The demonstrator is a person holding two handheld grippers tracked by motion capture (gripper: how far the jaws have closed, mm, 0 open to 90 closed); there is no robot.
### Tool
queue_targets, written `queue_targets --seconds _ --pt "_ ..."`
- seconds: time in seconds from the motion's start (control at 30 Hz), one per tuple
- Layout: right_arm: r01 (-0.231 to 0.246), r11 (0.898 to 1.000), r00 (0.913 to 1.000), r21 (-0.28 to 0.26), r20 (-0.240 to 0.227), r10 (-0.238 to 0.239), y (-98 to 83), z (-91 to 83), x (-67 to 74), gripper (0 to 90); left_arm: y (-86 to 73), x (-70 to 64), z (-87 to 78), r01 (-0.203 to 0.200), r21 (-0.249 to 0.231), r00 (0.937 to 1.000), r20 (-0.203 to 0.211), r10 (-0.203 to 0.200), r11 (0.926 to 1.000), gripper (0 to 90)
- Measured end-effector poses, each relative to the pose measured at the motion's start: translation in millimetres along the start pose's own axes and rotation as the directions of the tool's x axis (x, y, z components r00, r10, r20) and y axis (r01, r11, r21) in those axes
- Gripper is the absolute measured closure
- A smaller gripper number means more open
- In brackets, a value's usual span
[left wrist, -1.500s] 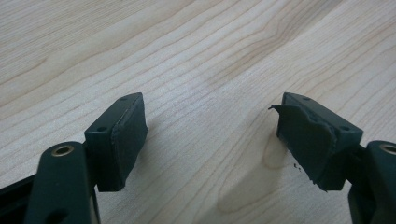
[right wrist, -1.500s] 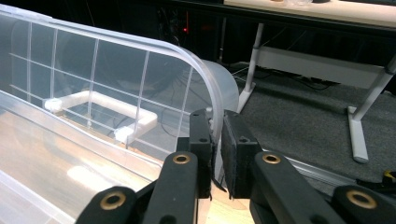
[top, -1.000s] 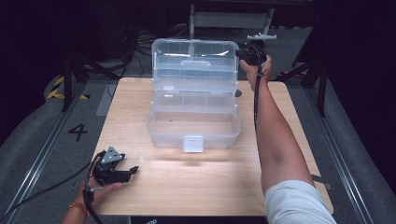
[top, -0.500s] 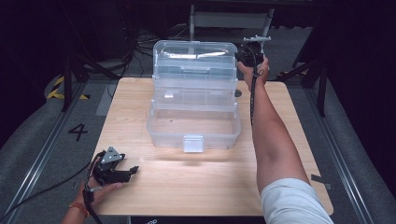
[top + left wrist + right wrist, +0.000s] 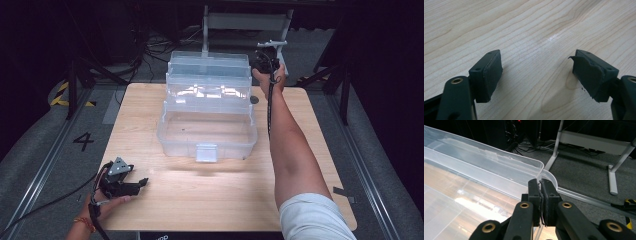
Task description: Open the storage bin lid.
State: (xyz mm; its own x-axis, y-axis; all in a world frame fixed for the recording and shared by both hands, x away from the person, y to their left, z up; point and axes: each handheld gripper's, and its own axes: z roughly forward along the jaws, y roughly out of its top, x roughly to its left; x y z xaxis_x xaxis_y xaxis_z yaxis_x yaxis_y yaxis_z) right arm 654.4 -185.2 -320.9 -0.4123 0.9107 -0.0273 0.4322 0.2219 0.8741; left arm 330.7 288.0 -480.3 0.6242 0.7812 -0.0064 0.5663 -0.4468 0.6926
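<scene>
One tongs (image 5: 541, 202) pinches the box lid (image 5: 499, 167) edge.

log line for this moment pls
right gripper: shut on lid rim, far right corner | left gripper: open, nothing between, low over table | clear box: open

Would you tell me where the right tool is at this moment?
In the high view, the right tool is at the far right corner of the clear plastic box, shut on its lid's edge.
</scene>
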Motion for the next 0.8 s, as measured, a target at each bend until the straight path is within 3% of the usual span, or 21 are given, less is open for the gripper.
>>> queue_targets --seconds 0.53,0.8 --pt "0.024 0.999 0.9997 -0.036 -0.008 -0.024 -12.5 -29.3 2.1 84.8 0.2 0.2 0.2 -0.001 0.004 1.0000 0.006 0.001 1.0000 24.1" --pt "0.057 0.996 0.9982 -0.075 -0.015 -0.058 -26.6 -64.4 6.7 84.6 0.6 1.1 1.0 -0.016 0.001 0.9999 0.006 0.016 0.9999 24.0"
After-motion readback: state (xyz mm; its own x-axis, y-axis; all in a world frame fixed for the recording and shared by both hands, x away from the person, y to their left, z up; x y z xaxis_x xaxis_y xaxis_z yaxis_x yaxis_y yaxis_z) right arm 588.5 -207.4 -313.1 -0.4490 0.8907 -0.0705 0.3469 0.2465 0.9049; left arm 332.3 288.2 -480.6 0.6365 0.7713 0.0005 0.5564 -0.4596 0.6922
